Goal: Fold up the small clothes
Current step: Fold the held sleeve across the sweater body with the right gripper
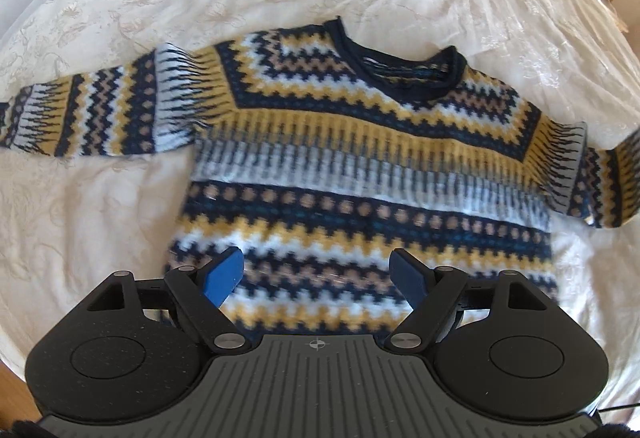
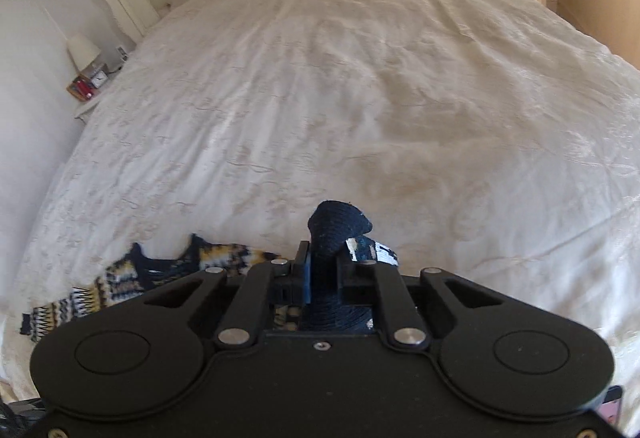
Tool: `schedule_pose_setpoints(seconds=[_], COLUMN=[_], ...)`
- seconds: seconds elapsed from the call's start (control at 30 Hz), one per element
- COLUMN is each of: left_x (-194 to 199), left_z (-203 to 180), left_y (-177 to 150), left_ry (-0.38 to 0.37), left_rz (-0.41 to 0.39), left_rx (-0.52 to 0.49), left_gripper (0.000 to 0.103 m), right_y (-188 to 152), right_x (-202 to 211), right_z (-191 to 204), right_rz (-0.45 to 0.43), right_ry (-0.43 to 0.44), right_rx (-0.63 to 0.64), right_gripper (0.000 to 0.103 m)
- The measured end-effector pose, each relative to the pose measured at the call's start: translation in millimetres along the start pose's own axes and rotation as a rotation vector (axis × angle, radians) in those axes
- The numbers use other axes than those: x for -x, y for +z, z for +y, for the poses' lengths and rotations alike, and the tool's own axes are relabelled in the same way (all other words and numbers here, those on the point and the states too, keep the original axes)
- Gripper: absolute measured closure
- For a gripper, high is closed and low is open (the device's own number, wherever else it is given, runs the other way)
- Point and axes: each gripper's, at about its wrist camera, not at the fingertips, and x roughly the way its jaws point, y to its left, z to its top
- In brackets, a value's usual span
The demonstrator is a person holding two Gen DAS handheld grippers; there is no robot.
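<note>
While our right gripper (image 2: 323, 270) clenches the navy-yellow-white patterned knit sweater's (image 1: 360, 173) dark cuff (image 2: 338, 228), ready to fold the sleeve, our left gripper (image 1: 318, 274) hangs released. It sits at the hem, 6 o'clock.

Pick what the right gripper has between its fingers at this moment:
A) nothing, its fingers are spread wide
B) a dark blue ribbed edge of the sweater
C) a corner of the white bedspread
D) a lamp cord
B: in the right wrist view the right gripper is shut on a dark blue ribbed edge of the patterned sweater, which bunches up above its fingers, clear of the white bedspread.
</note>
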Motion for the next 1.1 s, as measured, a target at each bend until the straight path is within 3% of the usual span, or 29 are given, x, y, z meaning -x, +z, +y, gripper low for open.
schedule_pose_setpoints(seconds=[0.37,0.57,0.73,0.87,0.97,1.1], left_x=[-12,-18,-24,-30,-32,-36], left_z=[94,128,145,149,146,135], left_y=[26,35,37,37,36,37], left_ry=[0.007,0.015,0.016,0.009,0.004,-0.004], left_rz=[-0.027,-0.034,-0.034,-0.028,-0.027,-0.037], left_rx=[-0.023,-0.034,-0.035,-0.031,-0.032,-0.033], left_gripper=[0.024,0.023,0.023,0.023,0.023,0.023], right_y=[-40,-84,-119,-134,-138,-139], right_x=[-86,-142,-170,-173,-172,-166], right_z=[184,247,275,286,285,266], right_rz=[0.067,0.154,0.204,0.196,0.172,0.15], right_ry=[0.234,0.245,0.252,0.3,0.33,0.276], right_rx=[0.09,0.14,0.152,0.158,0.162,0.179], right_gripper=[0.084,0.083,0.081,0.073,0.045,0.042])
